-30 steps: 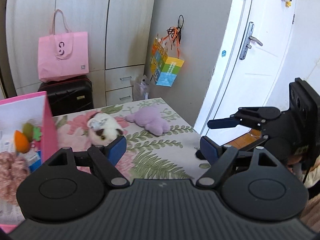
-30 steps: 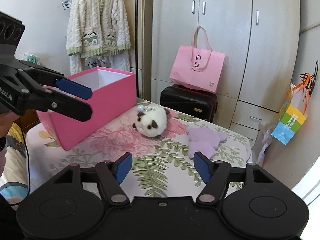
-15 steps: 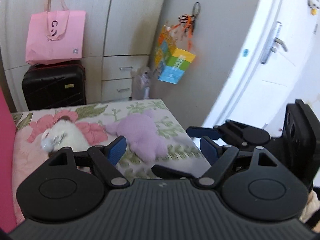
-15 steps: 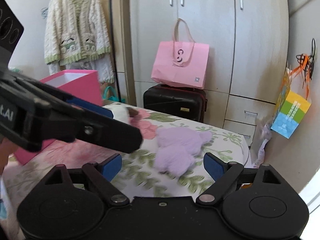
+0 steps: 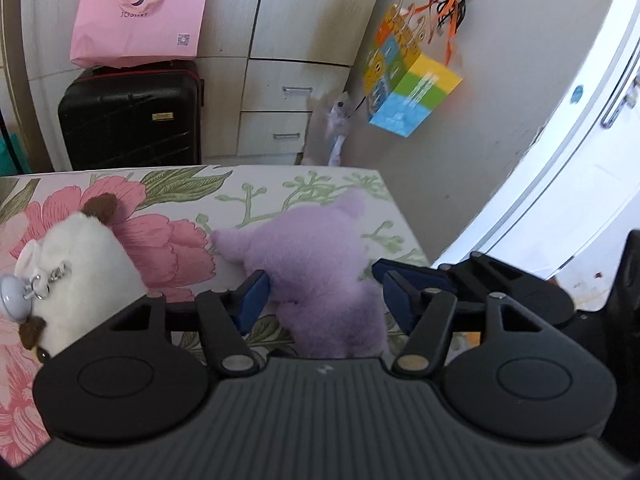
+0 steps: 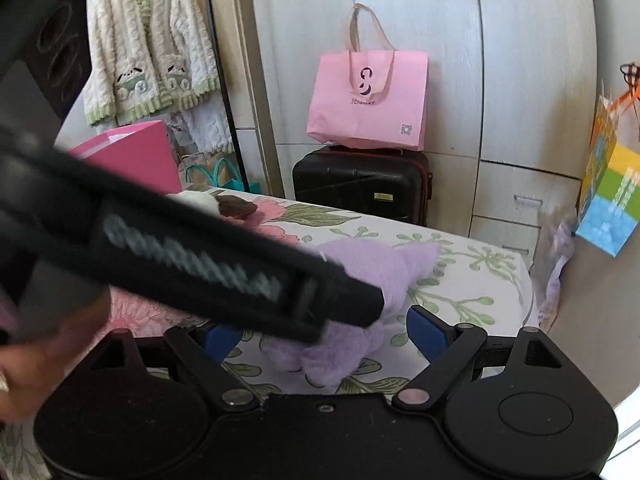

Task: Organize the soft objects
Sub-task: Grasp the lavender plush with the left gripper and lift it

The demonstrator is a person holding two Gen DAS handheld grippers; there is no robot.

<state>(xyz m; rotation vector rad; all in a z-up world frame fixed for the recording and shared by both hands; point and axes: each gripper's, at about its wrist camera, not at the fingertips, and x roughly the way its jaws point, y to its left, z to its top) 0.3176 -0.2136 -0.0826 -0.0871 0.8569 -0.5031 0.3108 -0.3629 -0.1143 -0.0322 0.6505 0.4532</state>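
A purple plush toy [image 5: 316,256] lies on the flowered table [image 5: 256,184] near its right edge. My left gripper [image 5: 324,296] is open, its blue pads on either side of the toy's near end. A white plush with brown ears [image 5: 76,264] lies to the left. In the right wrist view the purple toy [image 6: 372,272] lies between the pads of my open right gripper [image 6: 324,338], partly hidden by the left gripper's body [image 6: 180,248]. A pink box [image 6: 132,152] stands at the far left.
A black suitcase [image 5: 128,116] with a pink bag [image 5: 140,12] on it stands behind the table by the wardrobe. A colourful gift bag [image 5: 412,80] hangs on the right. The table's right edge is close to the toy. A cardigan [image 6: 148,52] hangs at the back left.
Both grippers have moved forward and right, from the white plush to the purple toy. The toy now sits between each gripper's open pads. The left gripper crosses the right wrist view.
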